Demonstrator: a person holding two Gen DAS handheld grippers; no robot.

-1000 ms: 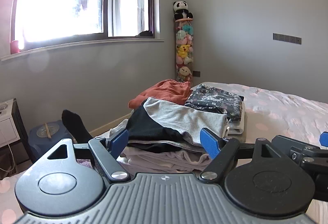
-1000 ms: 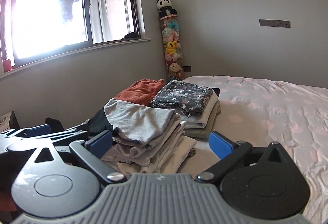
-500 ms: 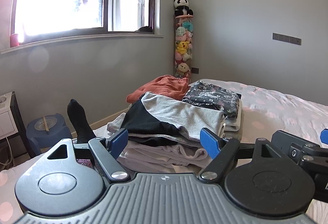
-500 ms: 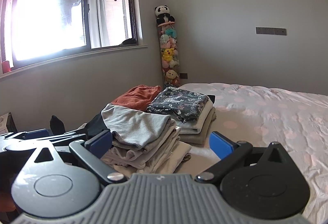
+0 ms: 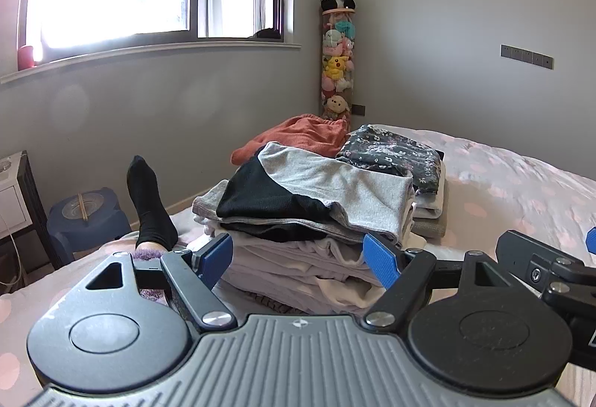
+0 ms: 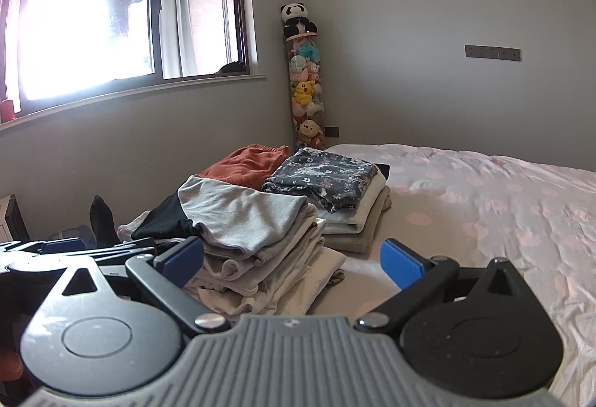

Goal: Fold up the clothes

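Both cameras now sit a little farther back and lower than a second ago, so the folded pile looks slightly smaller and more wall shows above it. Each tool is spread wide and holds nothing: the left gripper (image 5: 298,256) frames the near stack of clothes (image 5: 316,221) between its blue pads without touching it, and the right gripper (image 6: 292,258) is just as empty, its left pad close to the same stack (image 6: 253,243).

That stack is ribbed grey and black knit on top of pale, soft layers. Just beside it lies a second pile topped by dark floral fabric (image 6: 324,178), with a rust-orange garment (image 6: 246,165) behind.

All of it rests on a bed (image 6: 484,206) with a wrinkled pink dotted sheet. A black-socked foot (image 5: 147,202) rises at the bed's edge. Grey walls, a bright window (image 6: 111,16) and a clear tube of plush toys (image 6: 307,86) fill the corner.
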